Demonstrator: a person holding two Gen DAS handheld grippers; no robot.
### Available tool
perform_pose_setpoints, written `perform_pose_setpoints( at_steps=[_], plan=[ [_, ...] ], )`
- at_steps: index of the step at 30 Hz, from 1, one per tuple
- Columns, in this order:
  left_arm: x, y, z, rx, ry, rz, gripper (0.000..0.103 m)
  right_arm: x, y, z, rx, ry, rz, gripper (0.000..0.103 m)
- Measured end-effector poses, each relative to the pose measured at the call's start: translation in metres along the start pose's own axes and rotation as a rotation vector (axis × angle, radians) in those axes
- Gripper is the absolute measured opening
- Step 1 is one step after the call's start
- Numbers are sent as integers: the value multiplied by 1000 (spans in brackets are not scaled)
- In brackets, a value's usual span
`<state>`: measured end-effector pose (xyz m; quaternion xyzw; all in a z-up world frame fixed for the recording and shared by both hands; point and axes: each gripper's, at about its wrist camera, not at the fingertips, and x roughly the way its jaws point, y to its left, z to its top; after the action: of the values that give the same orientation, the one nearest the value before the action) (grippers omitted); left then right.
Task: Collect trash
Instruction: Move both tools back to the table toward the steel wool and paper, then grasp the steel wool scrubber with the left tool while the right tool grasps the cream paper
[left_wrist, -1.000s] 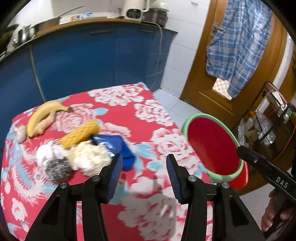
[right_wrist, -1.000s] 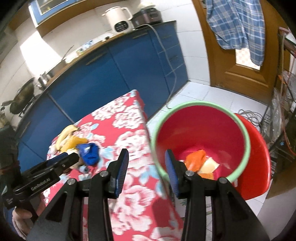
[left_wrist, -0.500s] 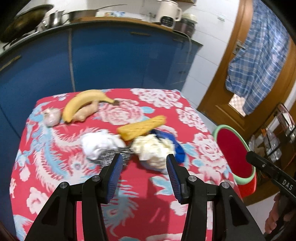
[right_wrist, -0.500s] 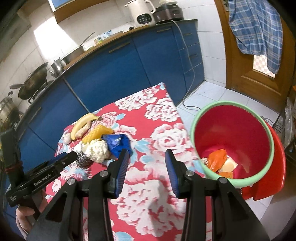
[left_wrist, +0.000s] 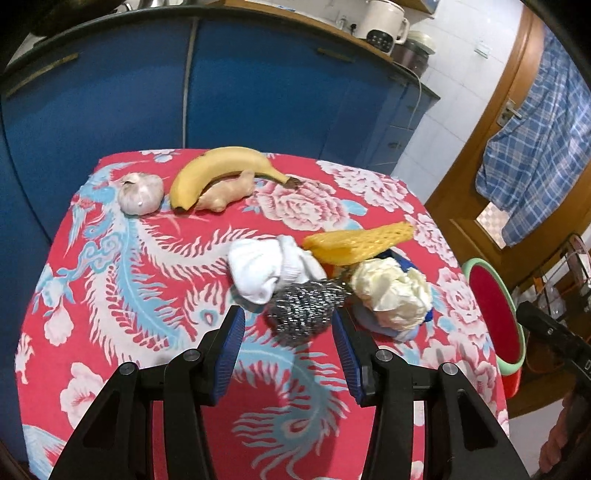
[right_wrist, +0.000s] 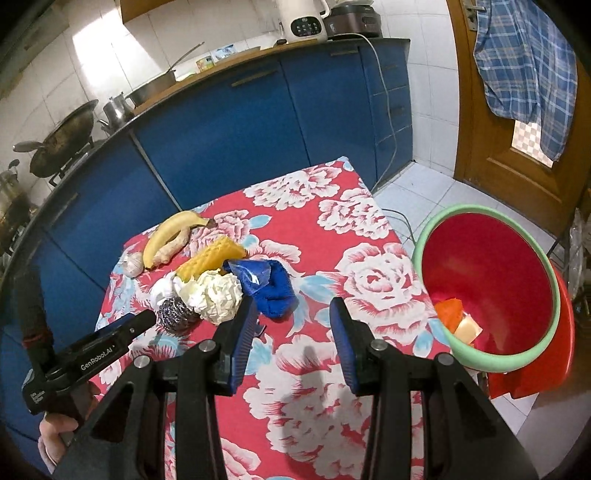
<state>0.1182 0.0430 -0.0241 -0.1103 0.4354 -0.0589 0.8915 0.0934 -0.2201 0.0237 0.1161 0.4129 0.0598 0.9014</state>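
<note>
While jaws gape, steel scourer (left_wrist: 308, 308) sits just ahead.

A banana (left_wrist: 218, 168) lies at the far side of the surface (left_wrist: 147, 280), curved over a piece of ginger (left_wrist: 225, 192) that touches it. A garlic bulb (left_wrist: 140, 194) sits just beside them. Blue cabinets (right_wrist: 229, 122) stand behind, bearing a white kettle (right_wrist: 303, 16) and what looks like a wok (right_wrist: 61, 142). A plaid cloth (right_wrist: 524, 66) hangs on the wooden door (right_wrist: 476, 147).

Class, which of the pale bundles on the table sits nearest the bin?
The crumpled cream paper ball, lying beside the blue cloth; the white sock lies farther away.
</note>
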Motion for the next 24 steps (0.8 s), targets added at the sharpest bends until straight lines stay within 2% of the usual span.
perform_pose_setpoints(
  at_steps=[2, 13, 17, 24],
  plan=[
    [1, 4, -2, 0, -1, -2, 50, 6, 7, 0, -6, 8, 3, 47],
    [-2, 32, -1, -51, -18, 46, 50, 56, 56, 4, -90, 95, 78, 47],
    [0, 35, -2, -57, -14, 48, 50, 71, 65, 5, -105, 118, 91, 52],
    [1, 38, -2, -70, -11, 60, 50, 100, 69, 2, -99, 171, 96, 52]
  ],
)
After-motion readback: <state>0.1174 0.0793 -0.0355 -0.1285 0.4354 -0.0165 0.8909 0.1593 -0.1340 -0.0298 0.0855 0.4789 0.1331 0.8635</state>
